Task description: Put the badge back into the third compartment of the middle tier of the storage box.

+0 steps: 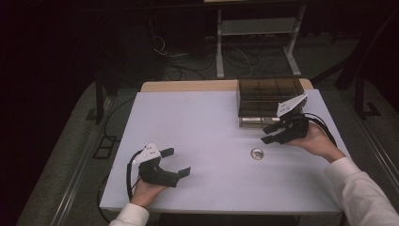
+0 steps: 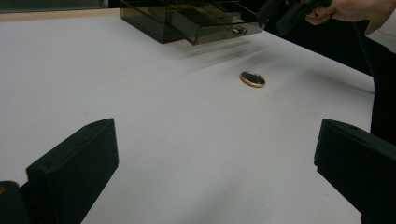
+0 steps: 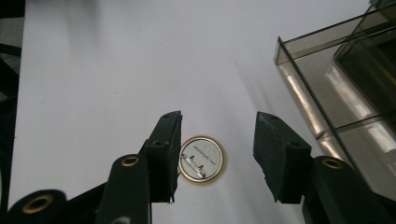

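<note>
A round pin badge (image 1: pixel 257 153) lies back-up on the white table (image 1: pixel 197 127), its pin showing on the silver back (image 3: pixel 201 159). My right gripper (image 1: pixel 271 133) hovers just above and beyond it, near the open drawer of a smoky clear drawer box (image 1: pixel 268 96). Its jaws stand apart with nothing between them, and in the right gripper view the badge lies on the table below the gap (image 3: pixel 215 140). My left gripper (image 1: pixel 178 161) rests at the near left, jaws wide apart and empty. In the left gripper view the badge (image 2: pixel 252 78) lies far ahead.
The drawer box (image 2: pixel 187 21) stands at the table's far right with its lower drawer (image 3: pixel 336 107) pulled out. Beyond the table are a metal stand (image 1: pixel 256 37) and loose cables on the dark floor. The table's right edge is close to my right hand.
</note>
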`<control>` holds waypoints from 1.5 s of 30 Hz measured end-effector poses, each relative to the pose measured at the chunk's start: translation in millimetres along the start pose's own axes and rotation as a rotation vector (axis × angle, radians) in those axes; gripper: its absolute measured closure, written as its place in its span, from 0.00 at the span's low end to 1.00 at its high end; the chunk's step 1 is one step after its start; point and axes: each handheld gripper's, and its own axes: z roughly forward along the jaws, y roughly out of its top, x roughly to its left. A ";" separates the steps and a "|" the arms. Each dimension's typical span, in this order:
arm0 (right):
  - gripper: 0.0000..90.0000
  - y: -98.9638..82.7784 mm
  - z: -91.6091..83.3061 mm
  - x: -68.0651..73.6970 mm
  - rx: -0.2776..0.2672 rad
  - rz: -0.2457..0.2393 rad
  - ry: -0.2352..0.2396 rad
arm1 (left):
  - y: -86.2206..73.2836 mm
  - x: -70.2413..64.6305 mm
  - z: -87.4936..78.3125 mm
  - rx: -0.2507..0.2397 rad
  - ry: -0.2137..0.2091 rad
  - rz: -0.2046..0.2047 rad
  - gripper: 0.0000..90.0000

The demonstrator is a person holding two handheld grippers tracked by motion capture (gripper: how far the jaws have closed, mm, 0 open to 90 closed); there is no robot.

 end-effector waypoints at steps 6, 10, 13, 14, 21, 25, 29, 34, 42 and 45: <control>0.51 -5.0 5.7 5.4 -0.003 0.008 0.012 | 0.0 -0.2 0.4 0.001 -0.001 0.001 0.00; 0.46 -7.7 9.2 7.6 0.001 0.025 0.019 | 0.0 -0.4 0.5 0.003 -0.001 0.002 0.00; 0.44 -8.8 11.3 9.0 -0.001 0.026 0.021 | 0.1 -0.3 0.4 0.002 -0.001 0.003 0.00; 0.43 -9.2 12.5 9.2 0.000 0.023 0.024 | 0.1 -0.3 0.4 0.002 -0.001 0.003 0.00; 0.35 -11.0 19.8 13.3 0.029 0.012 0.025 | 0.1 -0.5 0.6 0.002 -0.003 0.004 0.00; 0.32 -11.6 23.8 14.9 0.038 0.012 0.027 | 0.1 -0.4 0.6 0.002 -0.003 0.004 0.00; 0.29 -11.3 27.4 16.2 0.053 0.018 0.030 | 0.1 -0.7 0.5 0.001 -0.003 0.003 0.00; 0.23 -10.7 31.5 17.7 0.066 0.018 0.017 | 0.1 -0.7 0.6 0.001 -0.004 0.003 0.00; 0.23 -12.3 42.3 18.9 0.098 0.016 0.020 | 0.2 -0.7 0.5 0.001 -0.004 0.004 0.00; 0.23 -12.7 46.4 19.0 0.109 0.012 0.018 | 0.2 -0.7 0.5 0.001 -0.004 0.004 0.00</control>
